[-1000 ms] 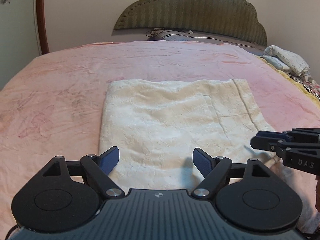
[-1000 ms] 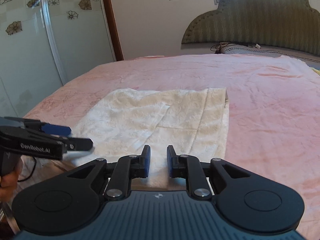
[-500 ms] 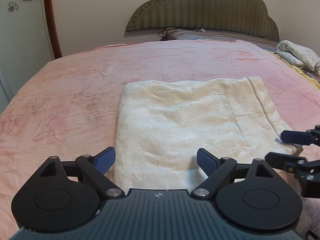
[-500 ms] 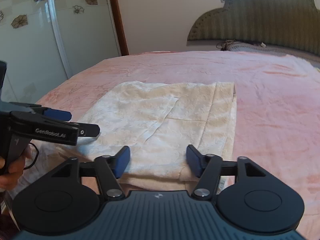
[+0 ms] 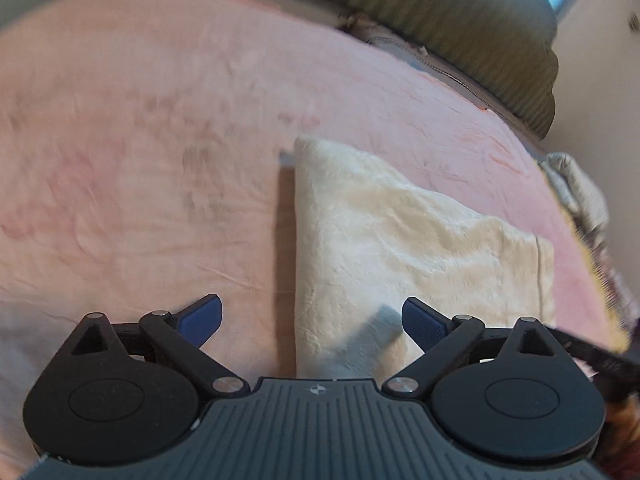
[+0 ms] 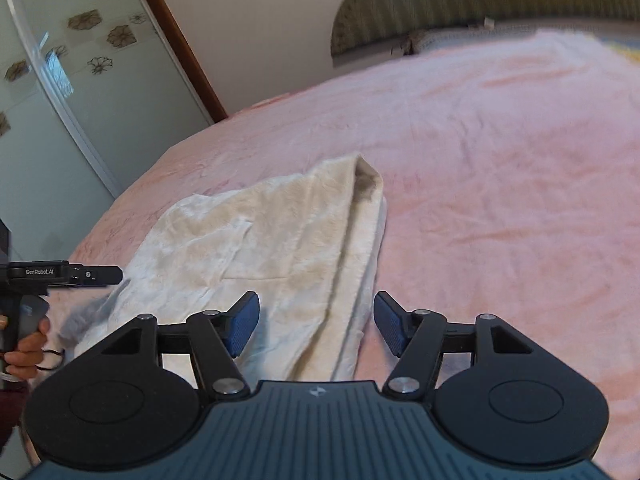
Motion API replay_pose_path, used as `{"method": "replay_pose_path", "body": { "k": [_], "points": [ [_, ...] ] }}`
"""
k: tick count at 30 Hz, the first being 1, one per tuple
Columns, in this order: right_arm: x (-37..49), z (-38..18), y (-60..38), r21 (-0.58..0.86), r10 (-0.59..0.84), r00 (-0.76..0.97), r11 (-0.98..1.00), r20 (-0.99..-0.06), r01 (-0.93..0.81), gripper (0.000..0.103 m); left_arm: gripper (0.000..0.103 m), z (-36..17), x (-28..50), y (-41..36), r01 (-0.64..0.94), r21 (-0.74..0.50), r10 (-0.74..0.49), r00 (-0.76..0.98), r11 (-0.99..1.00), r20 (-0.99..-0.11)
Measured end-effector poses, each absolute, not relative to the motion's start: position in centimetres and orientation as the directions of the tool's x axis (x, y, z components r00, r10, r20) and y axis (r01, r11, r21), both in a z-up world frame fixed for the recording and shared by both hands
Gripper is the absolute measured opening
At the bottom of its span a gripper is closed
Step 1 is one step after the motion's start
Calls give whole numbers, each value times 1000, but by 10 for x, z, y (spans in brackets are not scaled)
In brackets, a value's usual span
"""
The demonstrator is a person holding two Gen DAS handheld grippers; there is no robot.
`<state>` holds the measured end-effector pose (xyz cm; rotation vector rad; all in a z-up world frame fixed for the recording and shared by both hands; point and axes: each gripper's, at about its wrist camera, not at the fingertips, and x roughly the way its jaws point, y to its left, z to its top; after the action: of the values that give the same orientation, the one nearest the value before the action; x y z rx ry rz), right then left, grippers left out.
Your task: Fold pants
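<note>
- Pants [image 5: 408, 248] lie folded on the pink bedspread [image 5: 160, 128].
- Left gripper [image 5: 312, 318] spread apart, holding nothing.
- Right gripper [image 6: 316, 320] spread apart, holding nothing.

Bed [image 6: 500, 160] under a pink blanket [image 5: 140, 140], folded cream pants [image 6: 272, 248] lying flat on it near the front edge, striped headboard [image 6: 480, 4] behind.

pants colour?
Cream, off-white pants with a faint textured weave; clearest in the right wrist view, on the pink bedspread.
</note>
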<state>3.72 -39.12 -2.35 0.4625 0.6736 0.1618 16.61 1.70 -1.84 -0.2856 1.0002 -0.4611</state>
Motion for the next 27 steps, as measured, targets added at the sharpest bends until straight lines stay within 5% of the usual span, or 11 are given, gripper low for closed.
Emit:
{"method": "replay_pose_path", "body": {
  "k": [10,15,17,21,27],
  "points": [
    [92,-49,-410,721,587,689,680,-425,-135,60,95,-24,187,-18,420,-528,-667,336,738,-665],
    [89,-49,-404,699,568,705,701,-426,-142,33,32,-17,163,-32,467,-364,-570,444,806,-692],
    [83,-45,-402,696,562,717,702,-413,-150,29,20,-13,156,-28,461,-345,-558,484,817,-674],
    [84,-20,-396,654,553,743,727,-377,-209,24,9,8,146,-22,463,-312,-547,564,830,-618],
    [126,34,-375,526,557,754,781,-347,-335,23,9,49,169,-14,450,-205,-482,681,869,-551]
  ]
}}
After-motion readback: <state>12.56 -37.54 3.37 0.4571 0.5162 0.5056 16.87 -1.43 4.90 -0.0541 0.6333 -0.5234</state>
